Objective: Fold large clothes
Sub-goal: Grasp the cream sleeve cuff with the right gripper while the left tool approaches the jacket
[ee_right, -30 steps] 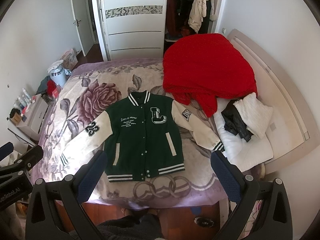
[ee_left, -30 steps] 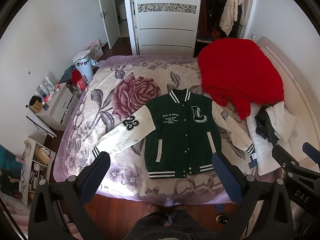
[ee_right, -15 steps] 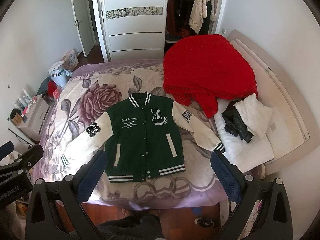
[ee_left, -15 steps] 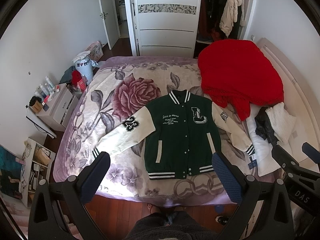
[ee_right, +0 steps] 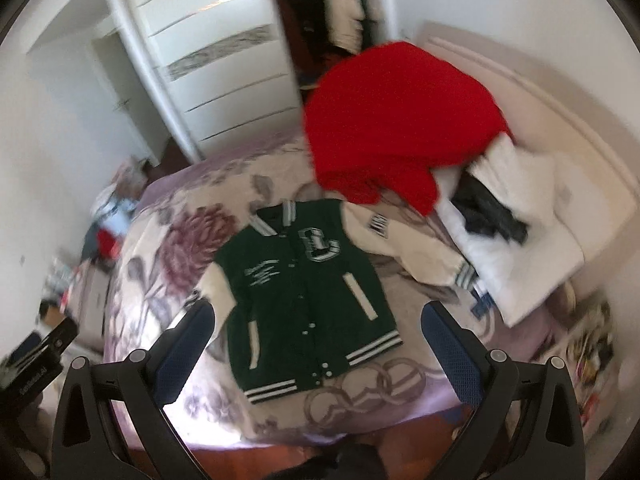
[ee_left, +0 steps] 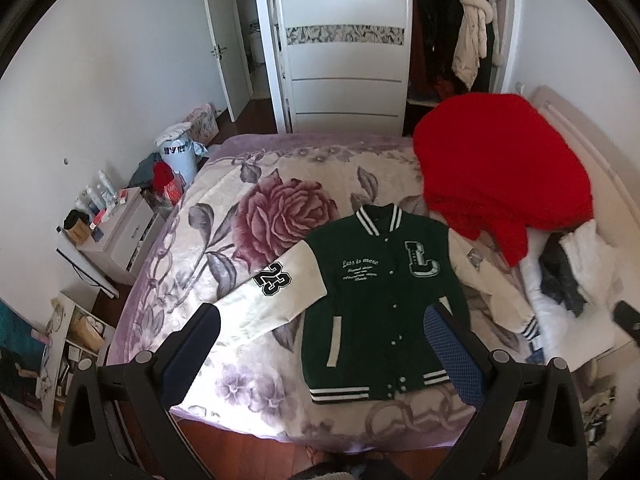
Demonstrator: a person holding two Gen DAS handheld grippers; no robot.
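Note:
A green varsity jacket (ee_left: 376, 300) (ee_right: 304, 300) with cream sleeves lies flat, front up, on the flowered bedspread (ee_left: 224, 264), both sleeves spread outward. My left gripper (ee_left: 324, 336) hovers open above the near edge of the bed, its blue pads wide apart and empty. In the blurred, tilted right wrist view my right gripper (ee_right: 316, 332) is likewise open and empty above the jacket's hem. Neither gripper touches the cloth.
A red blanket (ee_left: 500, 168) is heaped at the back right of the bed, with white pillows and dark clothing (ee_left: 564, 280) beside it. A white wardrobe (ee_left: 344, 48) stands behind. A small drawer unit (ee_left: 116, 236) and clutter line the left floor.
Both grippers have moved closer to the bed, so the jacket looks larger. The right wrist view has tilted and blurred from motion. The jacket has not moved.

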